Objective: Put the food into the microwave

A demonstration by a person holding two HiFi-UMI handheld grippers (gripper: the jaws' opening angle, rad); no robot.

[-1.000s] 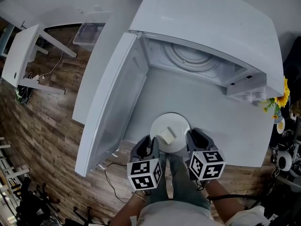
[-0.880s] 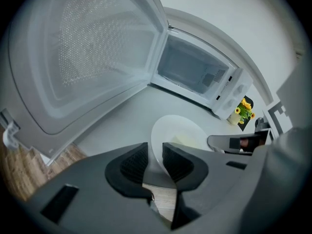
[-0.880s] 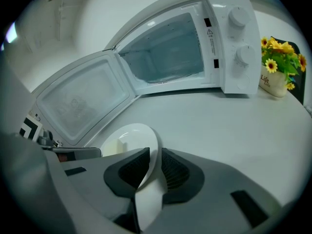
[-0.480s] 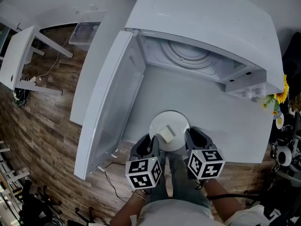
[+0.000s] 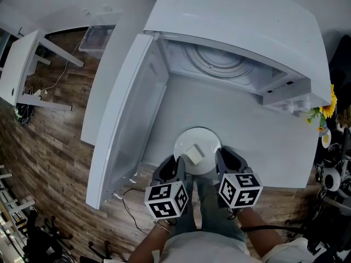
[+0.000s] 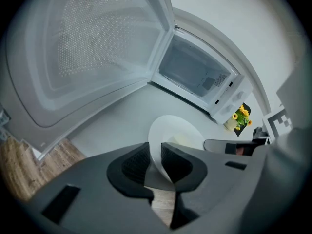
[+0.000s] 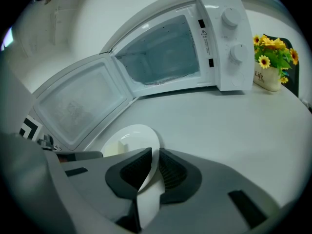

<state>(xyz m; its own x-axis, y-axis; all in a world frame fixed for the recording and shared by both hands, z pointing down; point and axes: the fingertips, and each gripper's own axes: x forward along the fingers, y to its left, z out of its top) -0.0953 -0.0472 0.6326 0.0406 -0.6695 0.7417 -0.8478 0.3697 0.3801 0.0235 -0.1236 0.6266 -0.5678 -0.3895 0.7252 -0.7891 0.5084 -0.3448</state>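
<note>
Two-handed hold: left gripper [image 6: 155,152], right gripper [image 7: 155,157] side by side, jaws clamping plate [image 5: 201,138] rim (food [image 5: 193,156] atop), microwave [image 5: 236,26] ahead.

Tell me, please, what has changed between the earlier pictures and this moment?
Nothing visibly changed. The left hand-held gripper and the right hand-held gripper stay shut on opposite rims of the round white plate, which carries the pale block of food. It remains in front of the white microwave, whose door stays open.
</note>
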